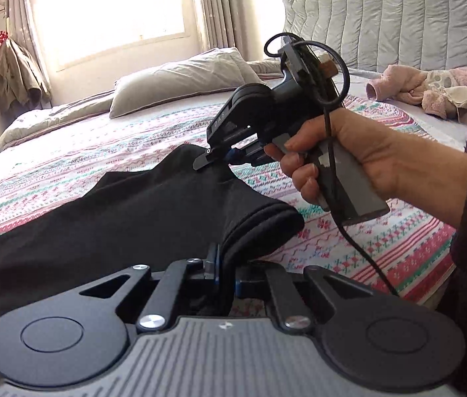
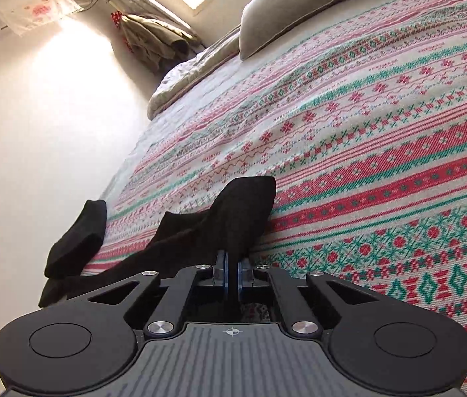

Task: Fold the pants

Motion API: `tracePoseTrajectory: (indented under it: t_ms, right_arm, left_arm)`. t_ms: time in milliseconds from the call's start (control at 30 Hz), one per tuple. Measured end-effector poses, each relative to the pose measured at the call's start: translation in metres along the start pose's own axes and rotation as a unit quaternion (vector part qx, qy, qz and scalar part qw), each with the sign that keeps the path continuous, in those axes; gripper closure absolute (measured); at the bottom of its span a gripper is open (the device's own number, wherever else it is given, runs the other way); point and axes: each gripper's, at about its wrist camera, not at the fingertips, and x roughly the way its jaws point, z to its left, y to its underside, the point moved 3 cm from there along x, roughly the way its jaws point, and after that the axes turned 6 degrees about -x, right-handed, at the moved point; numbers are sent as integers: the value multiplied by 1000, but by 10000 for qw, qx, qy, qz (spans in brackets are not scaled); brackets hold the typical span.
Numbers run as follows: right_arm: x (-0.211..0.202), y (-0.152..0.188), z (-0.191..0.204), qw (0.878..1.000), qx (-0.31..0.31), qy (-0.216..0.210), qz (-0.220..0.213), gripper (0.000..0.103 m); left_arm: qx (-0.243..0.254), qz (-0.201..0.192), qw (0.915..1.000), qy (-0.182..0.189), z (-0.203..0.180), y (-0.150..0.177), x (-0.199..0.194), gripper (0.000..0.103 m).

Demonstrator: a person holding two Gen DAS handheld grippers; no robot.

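- The black pants (image 1: 107, 218) are held lifted over the patterned bedspread (image 1: 349, 231), stretched between both tools.
- The left gripper (image 1: 221, 266) is seen with its fingers pressed together on a hem end of the cloth; the right gripper (image 2: 232, 269) is likewise pinched on a fold of the pants.
- A slip is judged possible: only thin edges of cloth are caught, so a sharp pull apart could free one end.
- The dangling leg (image 2: 78, 235) could be dragged off the bed's left edge, near the wall (image 2: 35, 132).
- Open room is offered toward the pillow (image 2: 299, 6); the pink clothes (image 1: 425, 86) by the headboard should be avoided.
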Motion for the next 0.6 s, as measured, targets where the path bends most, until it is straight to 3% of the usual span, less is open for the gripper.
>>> tracePoseTrajectory:
  t_ms: [167, 367, 600]
  right_arm:
    - [-37, -10, -33, 9992, 340, 118, -149, 99]
    - [-96, -10, -78, 9964, 606, 475, -352, 99]
    - [-133, -2, -97, 9945, 689, 677, -399, 99]
  left_arm:
    - [150, 13, 9990, 423, -39, -10, 6, 79]
    - [85, -19, 9930, 1180, -90, -14, 16, 79]
    - [-71, 18, 9856, 1690, -111, -7, 23, 79]
